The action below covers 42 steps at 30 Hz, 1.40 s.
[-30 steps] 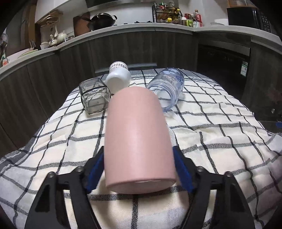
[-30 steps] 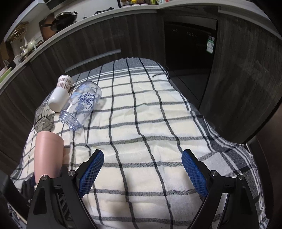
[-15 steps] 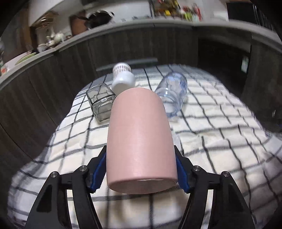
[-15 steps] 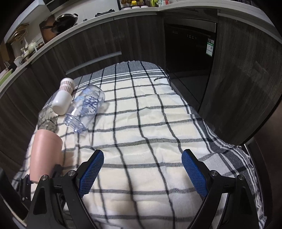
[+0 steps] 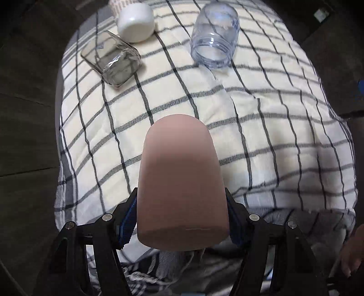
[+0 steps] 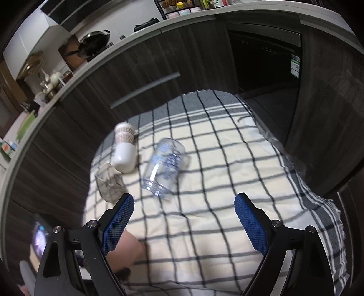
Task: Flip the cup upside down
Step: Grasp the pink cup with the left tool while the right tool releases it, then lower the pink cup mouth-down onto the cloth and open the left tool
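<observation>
A plain pink cup (image 5: 182,182) is held in my left gripper (image 5: 182,218), which is shut on its sides near the end closest to the camera. The cup is lifted above the checked cloth (image 5: 273,141) and points away from the camera, down toward the table. A small part of the pink cup (image 6: 127,250) shows behind the left finger in the right wrist view. My right gripper (image 6: 184,225) is open and empty above the cloth's near side.
Three things lie on their sides at the cloth's far left: a square clear glass (image 5: 111,61), a white cup (image 5: 135,21) and a clear plastic jar (image 5: 213,36). Dark cabinets (image 6: 182,57) surround the table. The cloth's edge hangs over the near side.
My left gripper has risen and tipped downward with the pink cup, so the view now looks down on the table. My right gripper has risen and pulled back a little.
</observation>
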{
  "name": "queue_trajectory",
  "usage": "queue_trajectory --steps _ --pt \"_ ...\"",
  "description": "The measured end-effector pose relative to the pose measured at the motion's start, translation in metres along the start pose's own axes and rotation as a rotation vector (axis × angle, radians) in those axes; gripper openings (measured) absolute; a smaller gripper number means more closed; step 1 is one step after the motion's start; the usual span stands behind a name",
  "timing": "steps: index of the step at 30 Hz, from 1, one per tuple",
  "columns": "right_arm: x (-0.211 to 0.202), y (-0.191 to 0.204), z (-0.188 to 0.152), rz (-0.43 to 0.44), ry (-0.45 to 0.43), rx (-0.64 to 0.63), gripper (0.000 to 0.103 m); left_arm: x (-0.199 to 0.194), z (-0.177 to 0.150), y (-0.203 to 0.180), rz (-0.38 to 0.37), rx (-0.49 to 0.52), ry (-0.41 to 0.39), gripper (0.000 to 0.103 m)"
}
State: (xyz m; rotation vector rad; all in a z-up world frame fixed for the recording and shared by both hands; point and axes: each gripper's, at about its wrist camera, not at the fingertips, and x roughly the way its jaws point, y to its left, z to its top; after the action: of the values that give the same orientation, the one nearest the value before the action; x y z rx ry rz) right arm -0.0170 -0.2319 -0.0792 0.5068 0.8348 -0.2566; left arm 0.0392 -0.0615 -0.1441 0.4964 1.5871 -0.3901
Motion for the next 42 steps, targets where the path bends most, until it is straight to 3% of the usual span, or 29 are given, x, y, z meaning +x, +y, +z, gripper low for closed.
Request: queue_trajectory --steps 10,21,24,26,32,38,42 --pt "0.019 -0.009 0.015 0.026 0.025 0.069 0.090 0.011 0.044 -0.007 -0.014 0.043 0.180 0.066" --pt "0.041 -0.030 0.021 0.008 0.059 0.129 0.090 0.006 0.072 -0.010 0.021 0.048 0.103 0.067" --pt "0.042 -0.028 0.020 0.002 0.064 0.118 0.090 0.006 0.071 -0.008 0.010 0.030 0.085 0.076" --pt "0.041 -0.026 0.020 0.001 0.065 0.110 0.090 -0.002 0.064 -0.003 -0.022 -0.001 0.052 0.083" --pt "0.029 -0.012 0.016 -0.001 0.050 0.061 0.090 -0.035 0.030 0.008 -0.027 -0.039 -0.114 0.086" --pt "0.007 0.012 0.009 -0.032 -0.005 -0.033 0.090 -0.059 -0.005 0.022 -0.011 -0.130 -0.301 0.086" --pt "-0.009 0.025 0.004 -0.056 -0.056 -0.098 0.090 -0.070 -0.025 0.025 0.054 -0.164 -0.433 0.086"
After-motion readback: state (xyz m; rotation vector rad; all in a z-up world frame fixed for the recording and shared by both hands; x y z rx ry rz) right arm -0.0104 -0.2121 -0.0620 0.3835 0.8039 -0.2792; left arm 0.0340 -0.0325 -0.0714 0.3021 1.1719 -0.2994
